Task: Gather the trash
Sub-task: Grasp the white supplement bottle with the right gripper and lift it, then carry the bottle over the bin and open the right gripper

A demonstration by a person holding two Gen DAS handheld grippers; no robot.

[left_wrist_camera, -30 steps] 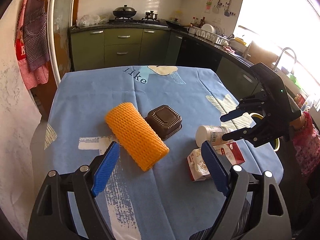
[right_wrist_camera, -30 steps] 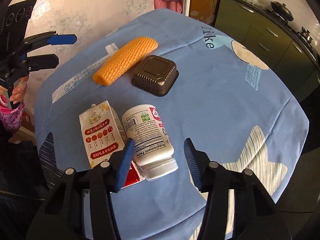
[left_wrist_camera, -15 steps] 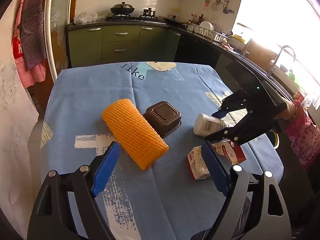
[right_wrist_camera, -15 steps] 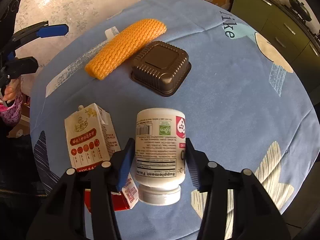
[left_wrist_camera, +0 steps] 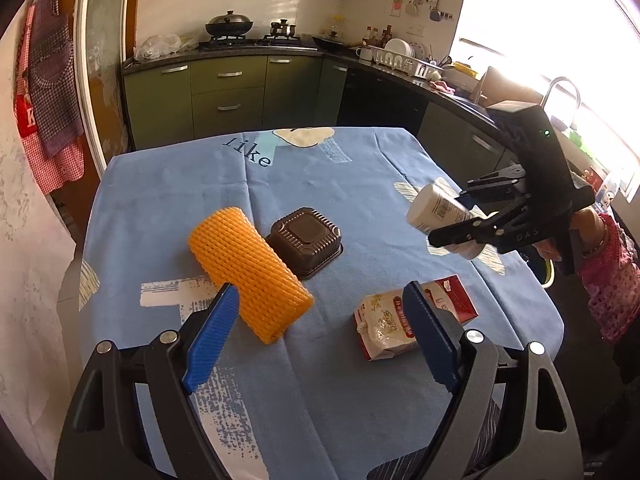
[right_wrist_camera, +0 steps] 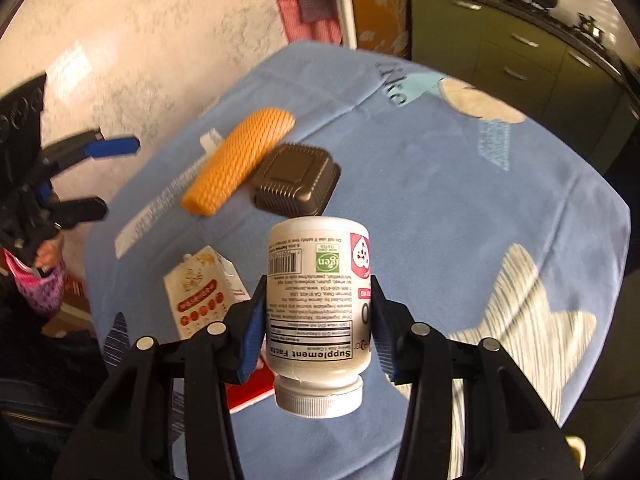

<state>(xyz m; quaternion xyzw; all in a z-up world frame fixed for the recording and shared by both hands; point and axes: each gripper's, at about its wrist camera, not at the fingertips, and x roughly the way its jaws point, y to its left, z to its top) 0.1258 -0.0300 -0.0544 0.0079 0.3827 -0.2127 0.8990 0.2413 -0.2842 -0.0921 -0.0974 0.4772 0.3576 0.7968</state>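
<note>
The left hand-held gripper (left_wrist_camera: 316, 336) waits wide apart with nothing in it, low over the bench (left_wrist_camera: 168, 200), just short of the orange foam net (left_wrist_camera: 248, 272). The brown tray (left_wrist_camera: 306, 240) touches the net. The milk carton (left_wrist_camera: 400, 320) lies flat. The right hand-held gripper (right_wrist_camera: 318, 336) squeezes the white bottle (right_wrist_camera: 320, 304) up off the bench, so it can be carried away. No trash bin shows anywhere.

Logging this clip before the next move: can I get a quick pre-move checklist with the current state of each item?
1. Right gripper shut on supplement bottle: ok.
2. Bottle clear of the table: ok.
3. Bottle cap on: ok.
4. Left gripper open, holding nothing: ok.
5. Foam sleeve, brown tray, milk carton waiting on the table: ok.
6. Bin location: cannot tell.
</note>
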